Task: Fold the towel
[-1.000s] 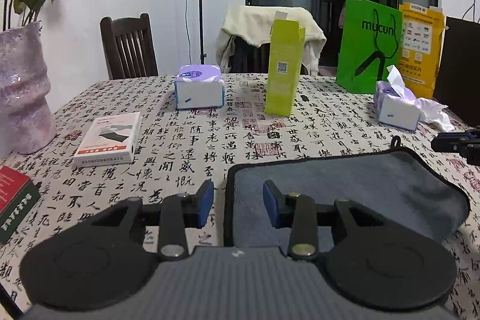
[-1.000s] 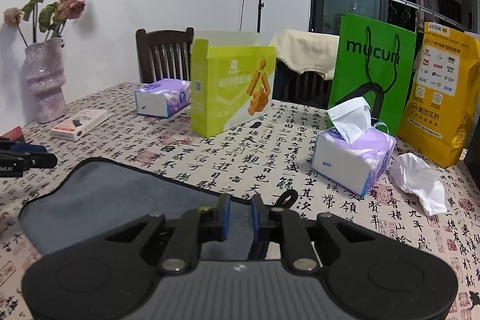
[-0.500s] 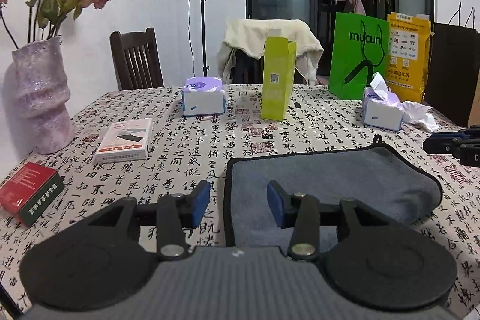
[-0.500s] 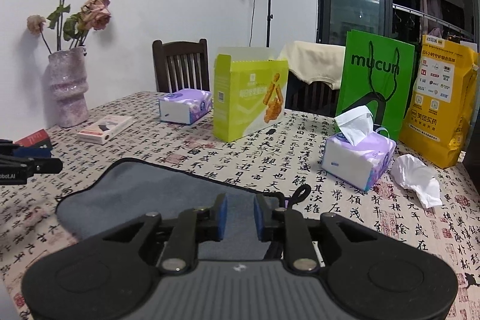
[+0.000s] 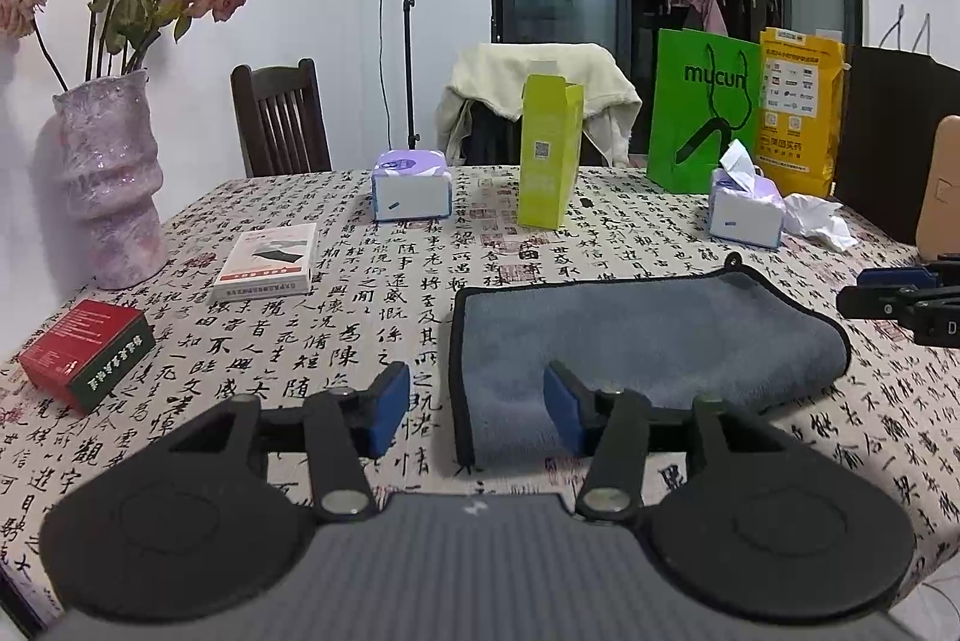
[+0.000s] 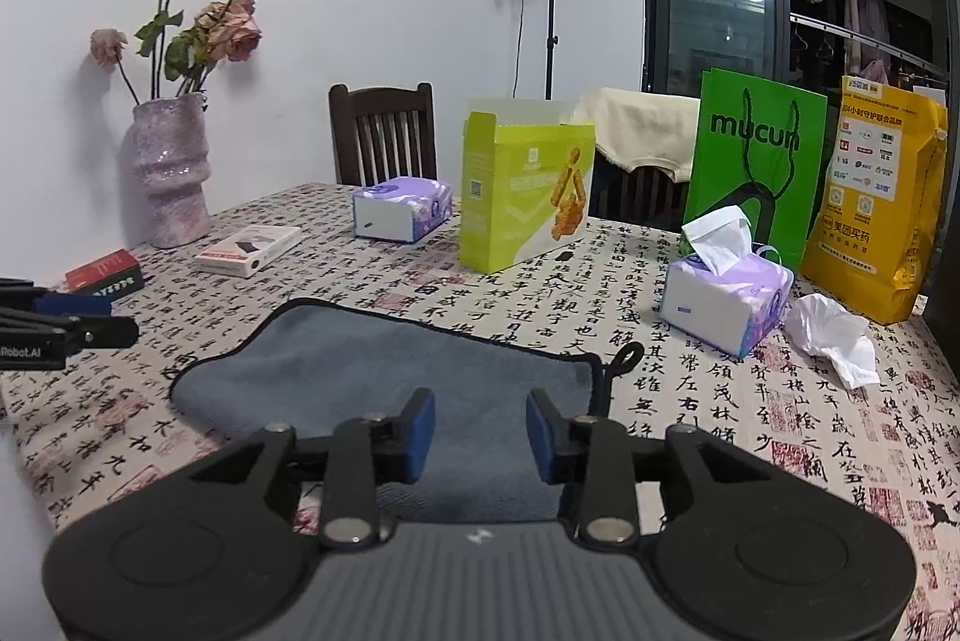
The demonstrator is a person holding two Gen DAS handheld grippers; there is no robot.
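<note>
one grey towel (image 5: 648,335), two grippers, left (image 5: 477,410) and right (image 6: 477,431), two tissue boxes (image 6: 401,209) (image 6: 726,296), two flat boxes (image 5: 267,261) (image 5: 84,353), one vase (image 6: 169,170), one lime carton (image 6: 525,197), two bags (image 6: 756,161) (image 6: 876,209), one crumpled tissue (image 6: 834,338).

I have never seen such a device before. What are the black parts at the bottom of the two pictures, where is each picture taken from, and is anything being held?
The black parts are two hand-held grippers, each with two fingers that have blue pads. A person holds one in each hand; there is no robot arm. A wide-angle camera sits on each gripper and looks forward along its fingers.

One picture comes from the left gripper, the other from the right gripper. Each view also shows the other gripper at its edge.

Both are open and hold nothing. Beyond the fingers a grey towel, folded over, lies on the table with a calligraphy cloth. Also there: two tissue packs, a lime green box, a vase of roses, a white box and a red box.
</note>
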